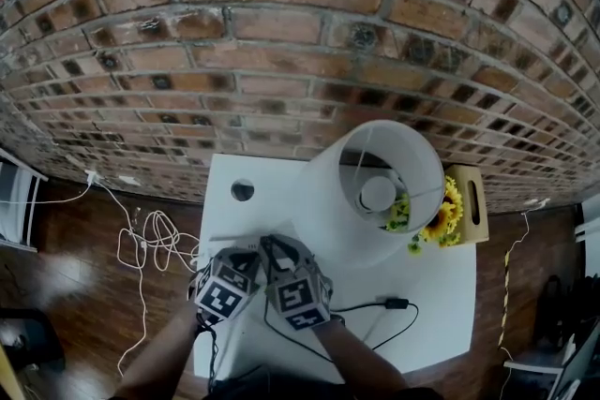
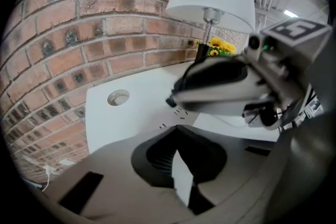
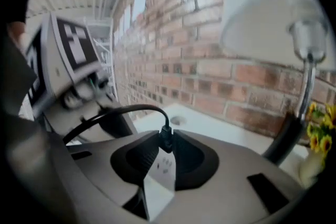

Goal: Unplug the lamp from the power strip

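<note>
A lamp with a white shade (image 1: 375, 192) stands at the back of the white table (image 1: 441, 295). Both grippers meet at the table's front edge. My right gripper (image 3: 166, 139) is shut on the lamp's black plug (image 3: 166, 142), which sits on the socket face of the white power strip (image 3: 160, 178). The plug's black cord (image 3: 115, 113) arcs off to the left. My left gripper (image 2: 177, 136) is shut on the white power strip (image 2: 184, 186), which fills the gap between its jaws. In the head view the left gripper (image 1: 239, 259) and right gripper (image 1: 281, 256) hide the strip.
A brick wall runs behind the table. Sunflowers (image 1: 441, 220) and a wooden box (image 1: 469, 201) stand right of the lamp. The table has a round cable hole (image 1: 243, 190) at its back left. A black cord with an inline switch (image 1: 397, 303) lies at the right. White cables (image 1: 150, 239) trail on the floor at the left.
</note>
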A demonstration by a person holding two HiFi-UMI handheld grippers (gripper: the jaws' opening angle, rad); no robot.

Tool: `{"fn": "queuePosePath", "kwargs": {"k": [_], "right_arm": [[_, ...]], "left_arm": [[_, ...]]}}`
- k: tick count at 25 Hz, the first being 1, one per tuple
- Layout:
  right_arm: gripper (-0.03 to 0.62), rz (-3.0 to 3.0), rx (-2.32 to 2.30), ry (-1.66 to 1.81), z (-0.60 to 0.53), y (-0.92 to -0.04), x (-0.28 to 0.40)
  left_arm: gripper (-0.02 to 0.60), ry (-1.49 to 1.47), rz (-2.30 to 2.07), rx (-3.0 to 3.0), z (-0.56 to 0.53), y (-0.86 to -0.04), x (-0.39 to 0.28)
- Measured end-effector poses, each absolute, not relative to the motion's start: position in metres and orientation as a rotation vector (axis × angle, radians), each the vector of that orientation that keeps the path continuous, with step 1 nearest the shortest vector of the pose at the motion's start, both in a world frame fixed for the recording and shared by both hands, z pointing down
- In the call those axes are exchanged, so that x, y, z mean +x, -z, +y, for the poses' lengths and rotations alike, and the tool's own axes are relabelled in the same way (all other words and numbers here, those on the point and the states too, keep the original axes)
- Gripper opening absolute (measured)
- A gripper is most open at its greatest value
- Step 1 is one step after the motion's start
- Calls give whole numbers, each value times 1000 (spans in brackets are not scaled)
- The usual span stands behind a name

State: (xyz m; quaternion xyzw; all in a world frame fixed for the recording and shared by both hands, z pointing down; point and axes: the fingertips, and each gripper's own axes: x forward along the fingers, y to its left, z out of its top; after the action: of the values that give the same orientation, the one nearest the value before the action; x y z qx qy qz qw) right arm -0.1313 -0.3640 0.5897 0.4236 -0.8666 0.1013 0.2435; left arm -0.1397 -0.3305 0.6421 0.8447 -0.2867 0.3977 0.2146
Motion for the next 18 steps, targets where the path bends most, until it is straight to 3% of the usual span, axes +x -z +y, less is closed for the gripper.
{"fn": "queuePosePath", "kwargs": {"k": [3, 18], "right_arm": [[91, -2413, 1072, -130, -374, -560, -152], [94, -2416, 1077, -126, -346, -543, -140]], "left_arm": [[23, -1065, -788, 2341, -333, -640, -141], [23, -1063, -819, 2334, -334, -642, -144]]}}
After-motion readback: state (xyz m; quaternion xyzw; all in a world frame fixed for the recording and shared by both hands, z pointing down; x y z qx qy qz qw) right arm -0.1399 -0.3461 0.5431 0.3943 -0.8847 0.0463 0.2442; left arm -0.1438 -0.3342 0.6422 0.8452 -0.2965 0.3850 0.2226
